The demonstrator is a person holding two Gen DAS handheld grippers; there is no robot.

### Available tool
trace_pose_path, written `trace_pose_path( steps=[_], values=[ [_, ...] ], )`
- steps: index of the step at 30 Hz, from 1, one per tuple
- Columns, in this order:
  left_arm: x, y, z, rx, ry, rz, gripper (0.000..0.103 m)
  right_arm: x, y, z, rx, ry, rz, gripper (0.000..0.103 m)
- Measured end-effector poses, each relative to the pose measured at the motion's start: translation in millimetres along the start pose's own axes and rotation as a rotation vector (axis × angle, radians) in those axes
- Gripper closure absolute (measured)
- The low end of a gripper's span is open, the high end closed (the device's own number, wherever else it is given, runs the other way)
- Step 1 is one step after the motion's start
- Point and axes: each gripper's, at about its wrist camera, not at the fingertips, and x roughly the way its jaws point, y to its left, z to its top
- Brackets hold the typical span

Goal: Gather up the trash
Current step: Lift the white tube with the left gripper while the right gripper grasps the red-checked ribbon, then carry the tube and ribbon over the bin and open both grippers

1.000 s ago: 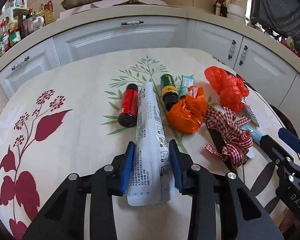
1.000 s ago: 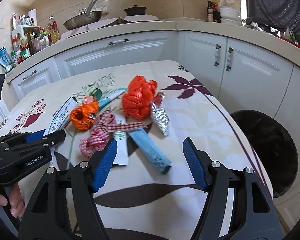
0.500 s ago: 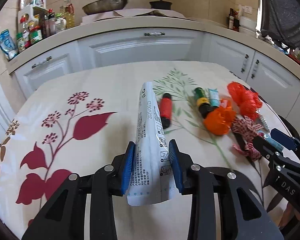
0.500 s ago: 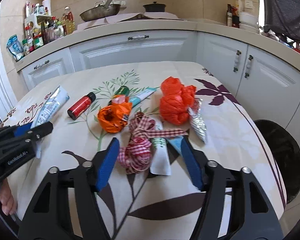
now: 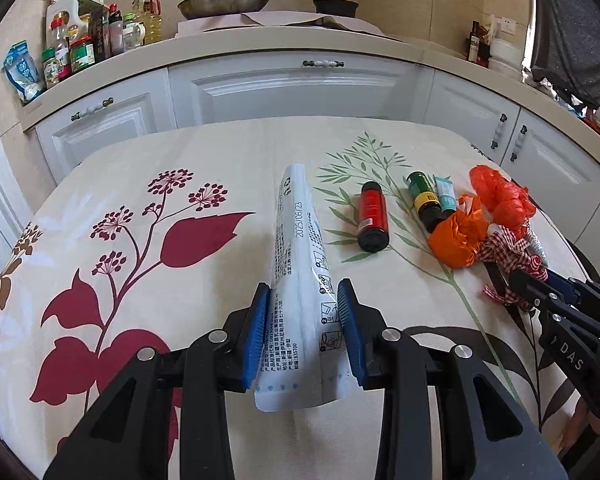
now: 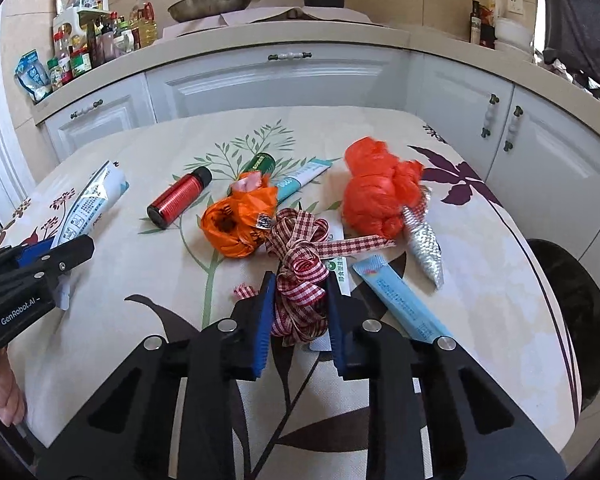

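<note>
My left gripper [image 5: 303,300] is shut on a white printed pouch [image 5: 296,232], held just above the flowered tablecloth [image 5: 140,184], left of the trash pile. My right gripper [image 6: 300,292] has its jaws closing on a red-and-white checked ribbon [image 6: 300,264], and both blue pads touch its loops. Around the ribbon lie an orange bag [image 6: 236,224], a red-orange bag [image 6: 376,192], a red bottle [image 6: 180,196], a green bottle [image 6: 260,164], a teal tube [image 6: 300,178], a blue sachet [image 6: 400,304] and a silver foil wrapper [image 6: 424,244].
A black bin [image 6: 576,312] stands on the floor off the table's right edge. White cabinets [image 6: 280,80] and a counter with a pan [image 6: 208,4] and bottles run behind the table. A person's hand [image 6: 4,396] holds the left gripper at the lower left.
My left gripper has carried the pouch leftward, away from the pile. My right gripper has moved left over the checked ribbon and its jaws have narrowed from wide open onto it.
</note>
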Motion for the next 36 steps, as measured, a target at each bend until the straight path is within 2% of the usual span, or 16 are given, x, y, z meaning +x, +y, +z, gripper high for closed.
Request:
trace_pose_path(
  steps=[12,20,29,36],
  values=[
    [-15,-14,4,0.021,-0.043,-0.012,0.068,-24,-11,6,0.022,-0.075,0.008,0.08],
    [-30,-39,9,0.05,-0.089,-0.059,0.067,-47,-36,6,0.059,-0.123,-0.025,0.08],
    [-41,-93,14,0.132,-0.125,-0.152,0.067,-73,-93,-5,0.144,-0.164,-0.128,0.08],
    [-49,-161,16,0.231,-0.157,-0.265,0.067,-96,-152,-23,0.23,-0.184,-0.235,0.08]
  ],
)
